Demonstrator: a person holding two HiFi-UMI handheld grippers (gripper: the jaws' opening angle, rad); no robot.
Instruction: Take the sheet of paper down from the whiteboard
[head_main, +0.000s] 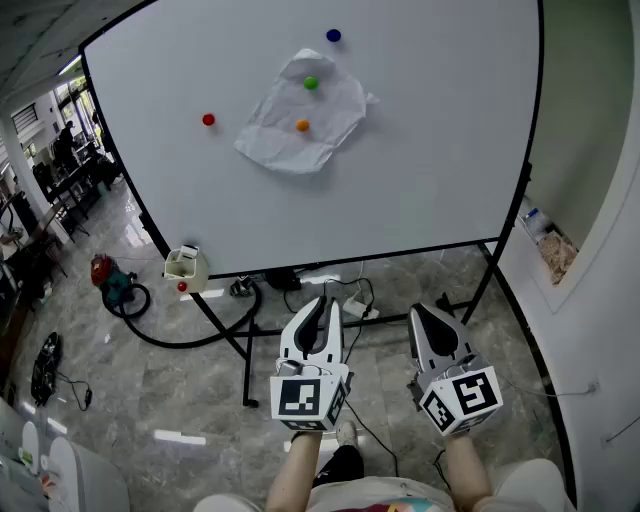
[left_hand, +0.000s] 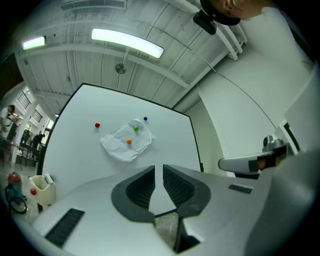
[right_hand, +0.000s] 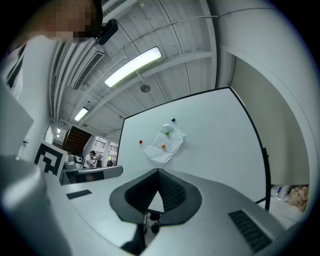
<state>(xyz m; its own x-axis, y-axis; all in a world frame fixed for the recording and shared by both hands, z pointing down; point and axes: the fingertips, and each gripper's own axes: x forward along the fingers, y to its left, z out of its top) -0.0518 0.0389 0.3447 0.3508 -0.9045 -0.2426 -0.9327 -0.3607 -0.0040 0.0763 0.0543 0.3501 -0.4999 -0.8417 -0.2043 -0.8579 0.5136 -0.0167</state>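
While the crumpled sheet of paper (head_main: 300, 122) hangs on the whiteboard (head_main: 440, 150) under green magnet (head_main: 311, 83) and orange magnet (head_main: 302, 125), left gripper (head_main: 322, 303) sits slightly parted, empty; right gripper (head_main: 428, 312) closed, empty.

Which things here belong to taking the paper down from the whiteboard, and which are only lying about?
For the job: sheet of paper, green magnet, orange magnet, whiteboard.
Lying about: red magnet, blue magnet, white box.

Whiteboard (head_main: 450, 150) top edge cropped in head view, forearms (head_main: 297, 470) cut off below, distant figures (head_main: 66, 140) too small to read, ledge box (head_main: 556, 250) contents unclear
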